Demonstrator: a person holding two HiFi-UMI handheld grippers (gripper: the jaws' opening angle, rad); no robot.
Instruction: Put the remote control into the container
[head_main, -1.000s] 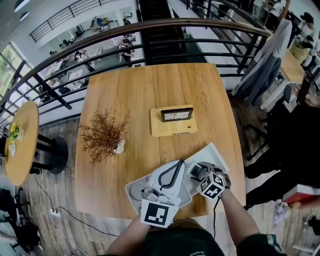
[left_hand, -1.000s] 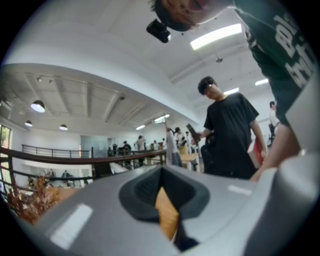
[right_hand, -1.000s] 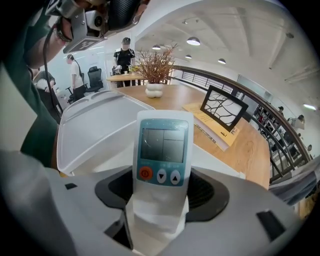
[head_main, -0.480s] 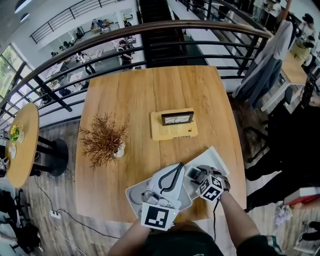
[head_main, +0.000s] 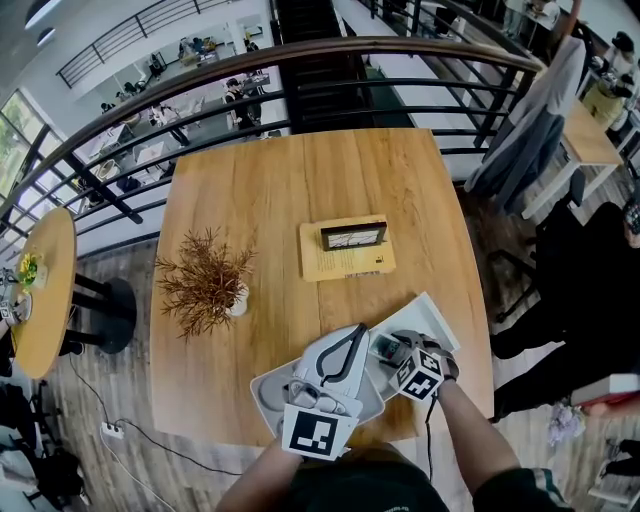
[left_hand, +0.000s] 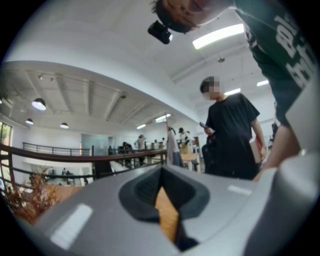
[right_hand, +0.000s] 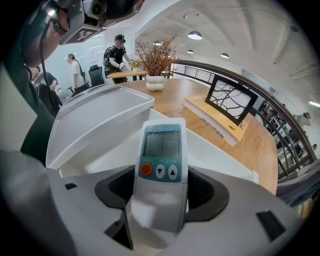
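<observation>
The right gripper (head_main: 392, 350), at the head view's lower right, clenches the remote (right_hand: 161, 145) over what seems the container (right_hand: 227, 152), where a tilted release could drop it onto the rim; the left gripper (head_main: 347, 352) is closed, empty.

Wooden table (head_main: 260, 190) with potted twigs (head_main: 207, 272), yellow booklet (head_main: 345, 262), white container (head_main: 435, 320).
</observation>
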